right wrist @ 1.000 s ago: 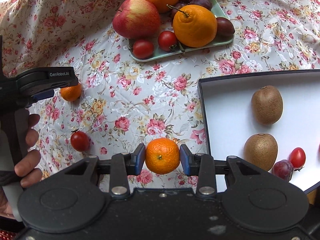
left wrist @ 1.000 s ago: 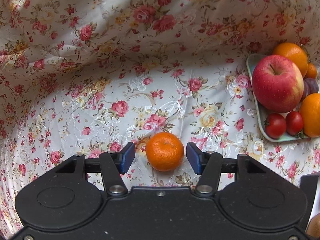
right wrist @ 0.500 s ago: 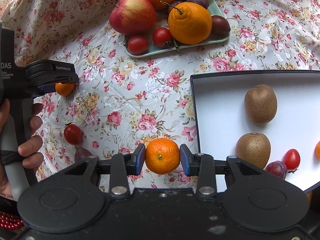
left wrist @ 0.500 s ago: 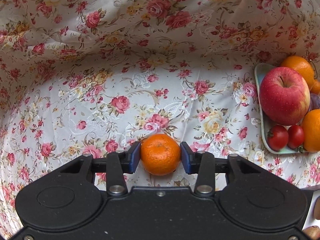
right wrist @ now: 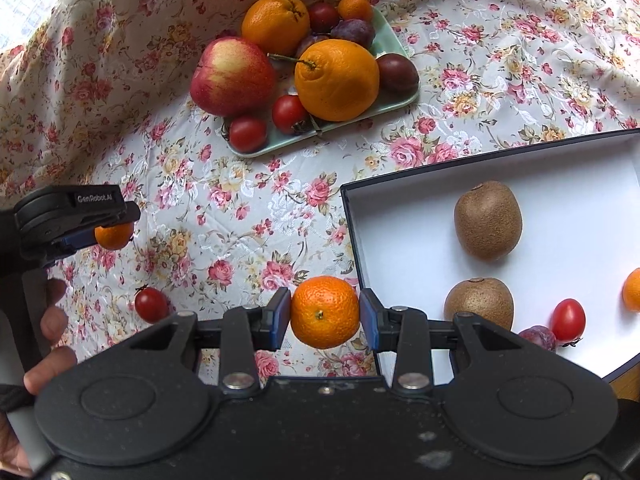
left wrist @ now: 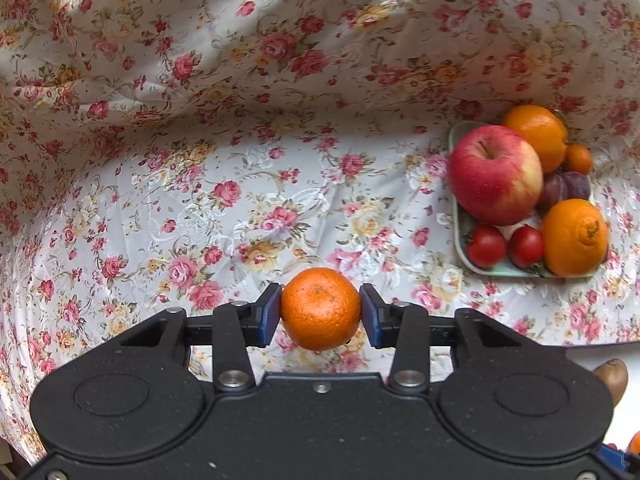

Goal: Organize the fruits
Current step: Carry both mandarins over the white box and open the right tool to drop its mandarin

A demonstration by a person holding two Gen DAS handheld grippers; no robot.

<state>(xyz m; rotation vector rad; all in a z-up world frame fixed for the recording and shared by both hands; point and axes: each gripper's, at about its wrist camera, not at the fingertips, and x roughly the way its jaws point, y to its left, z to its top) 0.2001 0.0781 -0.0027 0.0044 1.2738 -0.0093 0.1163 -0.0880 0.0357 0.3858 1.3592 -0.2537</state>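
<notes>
Item 1: mandarin (left wrist: 320, 308), clamped between the blue pads of the left gripper (left wrist: 320, 312), whose jaws have just been closing onto it; held clear above the floral tablecloth (left wrist: 248, 184), seemingly lifted for carrying

Item 2: second mandarin (right wrist: 325, 312), clamped in the right gripper (right wrist: 325, 314), pads pressed on both flanks, stem scar facing the camera; it hangs just beside the near left corner of the box (right wrist: 349, 216), probably its destination

Item 3: box, dark rim, white floor; holds two kiwis (right wrist: 488, 220), a cherry tomato (right wrist: 568, 319), a plum partly hidden by the gripper body, and an orange fruit cut off at the right edge; contents lie spaced apart, which suggests it serves as the sorting container

Item 4: pale green tray (right wrist: 396, 98), beyond the box; piled with a red apple (right wrist: 232, 76), two large oranges, two tomatoes, plums and a small mandarin, touching and stacked, likely stock awaiting sorting

Item 5: loose cherry tomato (right wrist: 151, 305) on the cloth, between the two grippers, not yet collected

Item 6: a person's hand (right wrist: 48, 344) around the left gripper's handle
</notes>
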